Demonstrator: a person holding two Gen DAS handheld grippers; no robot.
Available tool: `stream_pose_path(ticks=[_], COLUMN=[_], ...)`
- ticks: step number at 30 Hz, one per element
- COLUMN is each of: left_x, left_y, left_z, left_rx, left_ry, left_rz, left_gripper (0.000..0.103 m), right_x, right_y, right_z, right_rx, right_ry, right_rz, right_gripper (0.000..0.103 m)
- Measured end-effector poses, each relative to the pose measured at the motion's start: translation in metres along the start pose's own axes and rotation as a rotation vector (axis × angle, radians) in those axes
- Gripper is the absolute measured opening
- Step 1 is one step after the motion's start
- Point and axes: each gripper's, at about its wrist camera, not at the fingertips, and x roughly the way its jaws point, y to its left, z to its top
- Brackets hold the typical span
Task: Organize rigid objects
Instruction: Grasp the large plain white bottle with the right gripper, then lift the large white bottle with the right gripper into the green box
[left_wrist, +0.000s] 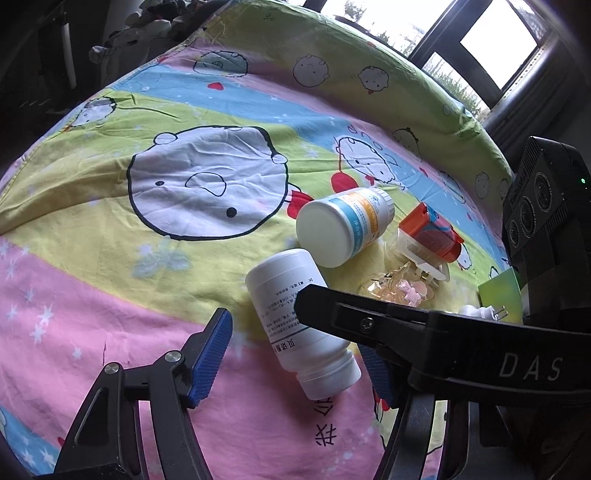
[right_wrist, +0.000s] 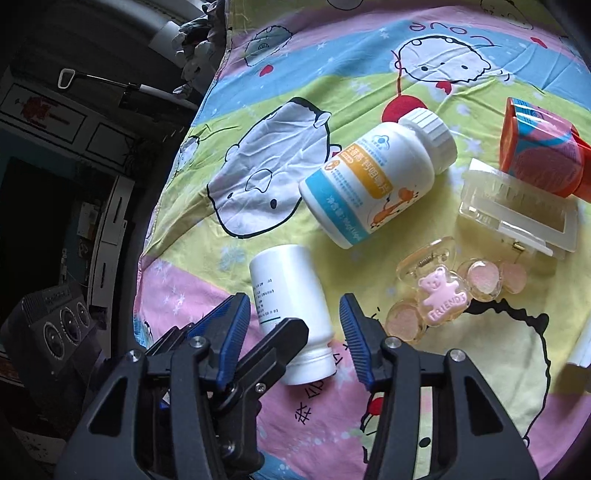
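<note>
A plain white bottle (left_wrist: 291, 317) (right_wrist: 291, 302) lies on its side on the cartoon bedsheet (left_wrist: 110, 221). My left gripper (left_wrist: 295, 354) is open, its blue pads on either side of the bottle without touching it. My right gripper (right_wrist: 295, 332) is open too, straddling the same bottle; its black body crosses the left wrist view. A second white bottle with a blue and orange label (left_wrist: 343, 225) (right_wrist: 376, 177) lies beyond. A clear box (right_wrist: 517, 214), an orange box (right_wrist: 543, 155) (left_wrist: 432, 232) and a clear bear hair clip (right_wrist: 450, 291) (left_wrist: 402, 288) lie to the right.
A green card (left_wrist: 500, 291) lies at the right edge in the left wrist view. The bed edge drops off to dark furniture (right_wrist: 74, 147) on the left. A window (left_wrist: 480, 44) is behind the bed.
</note>
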Motion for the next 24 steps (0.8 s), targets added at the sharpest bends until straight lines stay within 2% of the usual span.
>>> stream_pose_path(ticks=[4, 5, 7, 14, 18, 20, 24], left_x=[0.008, 0.010, 0.013, -0.004, -0.009, -0.014, -0.015], left_y=[0.000, -0.001, -0.001, -0.021, -0.046, -0.060, -0.078], left_z=[0.000, 0.000, -0.001, -0.005, -0.017, -0.023, -0.030], left_rx=[-0.006, -0.004, -0.002, 0.121, 0.214, 0.256, 0.279], left_ry=[0.047, 0.051, 0.063, -0.025, -0.058, -0.083, -0.086], left_rz=[-0.037, -0.044, -0.048, -0.033, -0.074, -0.098, -0.203], left_gripper=[0.065, 0.057, 0.052, 0.051, 0.050, 0.050, 0.050], right_x=[0.011, 0.015, 0.018, -0.001, -0.026, -0.039, -0.069], right_y=[0.001, 0.003, 0.004, 0.000, -0.008, -0.019, -0.032], right_z=[0.002, 0.002, 0.001, -0.010, -0.029, -0.039, -0.054], right_rx=[-0.009, -0.014, -0.015, 0.003, 0.024, 0.065, 0.086], right_ry=[0.036, 0.041, 0.038, -0.057, -0.135, -0.157, -0.231], right_rz=[-0.024, -0.022, -0.027, 0.019, -0.011, 0.018, -0.006], right_gripper=[0.051, 0.051, 0.049, 0.046, 0.046, 0.046, 0.046])
